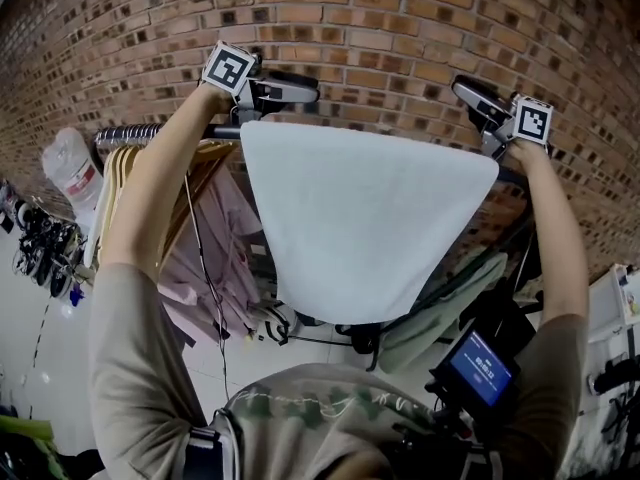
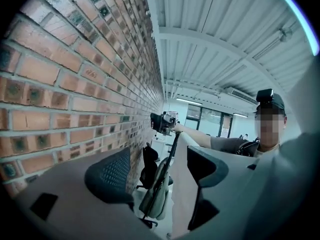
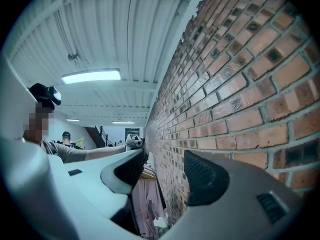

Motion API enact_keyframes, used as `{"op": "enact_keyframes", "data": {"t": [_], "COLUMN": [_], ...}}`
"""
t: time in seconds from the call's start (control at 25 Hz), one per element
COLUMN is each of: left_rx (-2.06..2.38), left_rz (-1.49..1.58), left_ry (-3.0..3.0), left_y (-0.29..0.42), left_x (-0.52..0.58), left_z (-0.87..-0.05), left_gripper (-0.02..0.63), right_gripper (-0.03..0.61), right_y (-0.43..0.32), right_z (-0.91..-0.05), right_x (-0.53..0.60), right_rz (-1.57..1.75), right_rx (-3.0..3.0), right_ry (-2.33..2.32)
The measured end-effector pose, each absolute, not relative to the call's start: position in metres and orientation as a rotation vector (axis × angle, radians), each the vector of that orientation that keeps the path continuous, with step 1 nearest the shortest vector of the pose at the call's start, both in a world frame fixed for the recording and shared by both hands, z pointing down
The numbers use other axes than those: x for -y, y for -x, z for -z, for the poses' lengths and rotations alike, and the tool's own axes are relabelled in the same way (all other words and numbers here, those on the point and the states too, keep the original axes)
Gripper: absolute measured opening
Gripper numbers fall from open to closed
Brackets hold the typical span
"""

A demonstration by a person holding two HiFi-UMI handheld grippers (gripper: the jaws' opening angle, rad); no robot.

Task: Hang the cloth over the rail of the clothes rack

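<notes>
Cloth [image 1: 360,218] draped over rail [image 1: 125,135], lower edge hanging free | brick wall [image 1: 380,28] close behind | left gripper [image 1: 296,90] jaws wide apart, empty | right gripper [image 1: 470,96] jaws wide apart, empty

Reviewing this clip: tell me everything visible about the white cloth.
The cloth is plain white, soft and towel-like, with no wrinkles showing. It is draped over the rail, spread wide, its front face hanging toward the person and partly hiding garments on the rack. The left hand-held gripper and right hand-held gripper sit by its top corners, jaws open, gripping nothing.
</notes>
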State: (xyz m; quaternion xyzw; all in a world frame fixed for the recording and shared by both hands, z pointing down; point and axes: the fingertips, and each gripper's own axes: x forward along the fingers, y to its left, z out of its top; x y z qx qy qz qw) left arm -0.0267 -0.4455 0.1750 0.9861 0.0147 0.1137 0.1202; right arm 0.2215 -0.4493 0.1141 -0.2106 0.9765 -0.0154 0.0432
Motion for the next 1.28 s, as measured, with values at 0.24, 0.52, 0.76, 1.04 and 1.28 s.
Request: {"op": "enact_keyframes", "data": {"t": [0.24,0.52,0.76,1.04,1.28], "left_rx": [-0.049,0.102,-0.1,-0.08,0.199], "left_rz": [-0.234,-0.109,-0.032,-0.064,-0.061], "left_ry": [-2.92,-3.073,-3.08,-3.059,-3.048], "left_y": [0.029,0.042,0.038,0.037,0.047], "left_x": [0.446,0.461,0.426,0.411,0.428], "left_z": [-0.157,-0.11,-0.08,-0.075,-0.078], "left_gripper": [0.353,0.353,0.353,0.334,0.005], "right_gripper": [0.233,0.233,0.233,0.23,0.007], "right_y": [-0.222,-0.223,-0.217,-0.208,-0.214], "right_z": [-0.104,-0.079,-0.071,-0.052,-0.032], "right_x": [0.445,0.438,0.434,0.418,0.404], "right_rz": [0.022,-0.027,-0.014,-0.129,-0.191], "right_rx": [-2.962,-2.925,-2.934,-2.974,-2.929], "right_ry": [0.636,0.639,0.66,0.691,0.706]}}
